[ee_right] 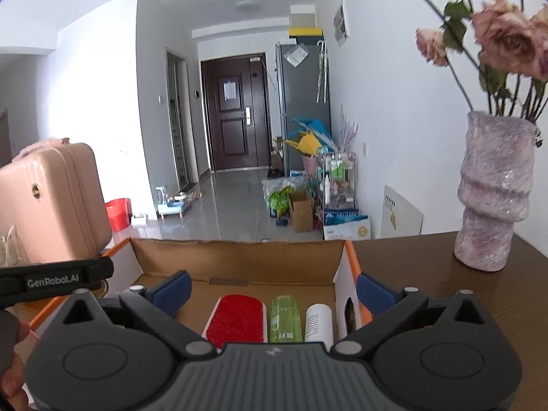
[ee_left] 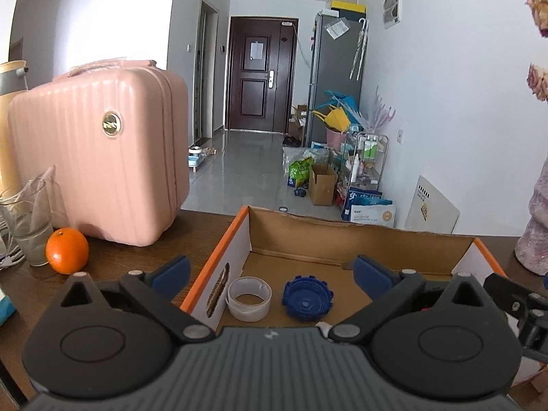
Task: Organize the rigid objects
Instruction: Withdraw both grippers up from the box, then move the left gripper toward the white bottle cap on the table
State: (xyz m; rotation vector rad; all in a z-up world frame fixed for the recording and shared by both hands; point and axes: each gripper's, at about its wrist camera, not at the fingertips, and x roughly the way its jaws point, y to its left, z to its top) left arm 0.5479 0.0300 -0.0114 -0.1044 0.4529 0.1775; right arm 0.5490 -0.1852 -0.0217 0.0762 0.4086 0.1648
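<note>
We list first the cardboard box (ee_left: 359,239), open-topped with orange edges, filling the lower centre of both views on a dark wooden table (ee_left: 212,222).

Contents seen from the left wrist view: a roll of tape (ee_left: 249,298), white, standing on its edge ring-up in the lower centre, near the box's left wall; a blue cap (ee_left: 307,297), ridged, just beside the tape on its right, apart from it.

Contents seen from the right wrist view: a red brush (ee_right: 236,320) lying flat at lower centre; a green bottle (ee_right: 286,318) lying beside it; a white bottle (ee_right: 318,320) lying next to the green one, close to the box's right wall. The three lie side by side, their near ends hidden by the gripper body.

Left gripper (ee_left: 270,270): we hold it over the box's left part, fingers wide apart, nothing between them.

Right gripper (ee_right: 272,287): over the box's right part, fingers likewise spread and empty.

Also on the table: a pink case (ee_left: 99,150), upright at the left of the left wrist view; an orange (ee_left: 67,250) and a glass (ee_left: 29,219) at lower left; a vase (ee_right: 493,191) with dried roses (ee_right: 503,37) at the right of the right wrist view.
</note>
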